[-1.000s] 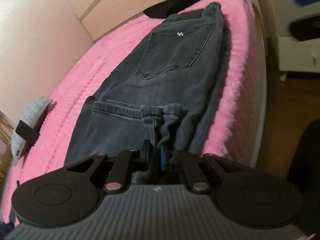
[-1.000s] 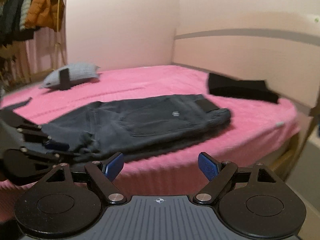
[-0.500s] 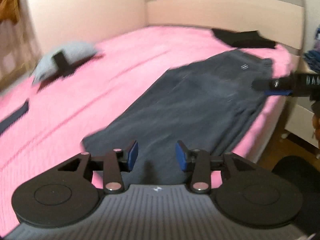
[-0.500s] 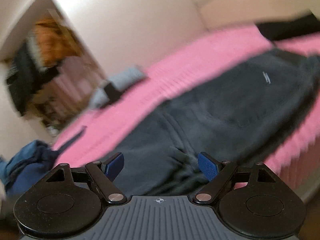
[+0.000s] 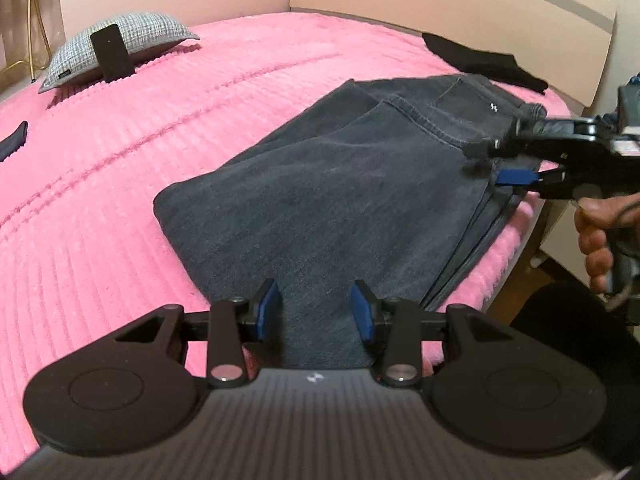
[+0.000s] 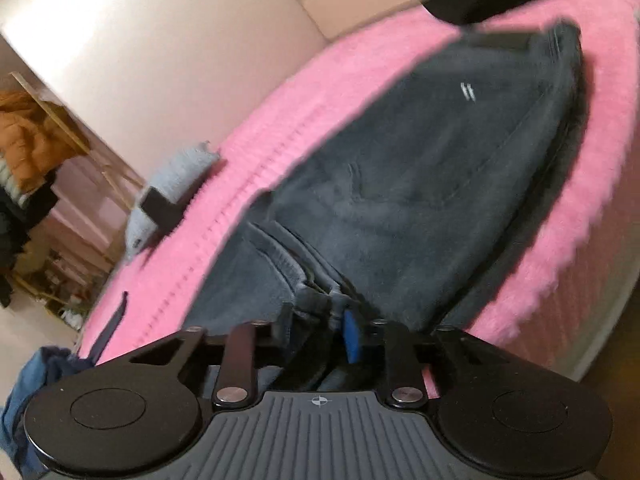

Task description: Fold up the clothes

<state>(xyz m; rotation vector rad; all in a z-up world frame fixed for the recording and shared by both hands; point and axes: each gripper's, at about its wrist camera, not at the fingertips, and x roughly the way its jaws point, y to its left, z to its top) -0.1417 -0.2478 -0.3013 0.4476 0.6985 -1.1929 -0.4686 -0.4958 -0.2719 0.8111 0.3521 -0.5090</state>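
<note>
Dark grey jeans (image 5: 340, 184) lie folded on the pink bedspread (image 5: 140, 140), waistband and back pocket toward the headboard. My left gripper (image 5: 316, 312) is open, its blue pads hovering over the near folded end, holding nothing. My right gripper (image 6: 318, 334) is shut on a bunched fold of the jeans (image 6: 420, 184) near the leg hems. In the left wrist view the right gripper (image 5: 496, 164) sits at the jeans' right edge, held by a hand.
A grey pillow (image 5: 116, 48) with a black band lies at the far left of the bed. A black garment (image 5: 480, 60) lies by the headboard. The bed's edge drops off at the right. Blue clothing (image 6: 28, 392) lies at the left; coats hang beyond.
My left gripper let go of the jeans' hem and opened, then drew back over the near end. My right gripper moved in and closed on the jeans' fold.
</note>
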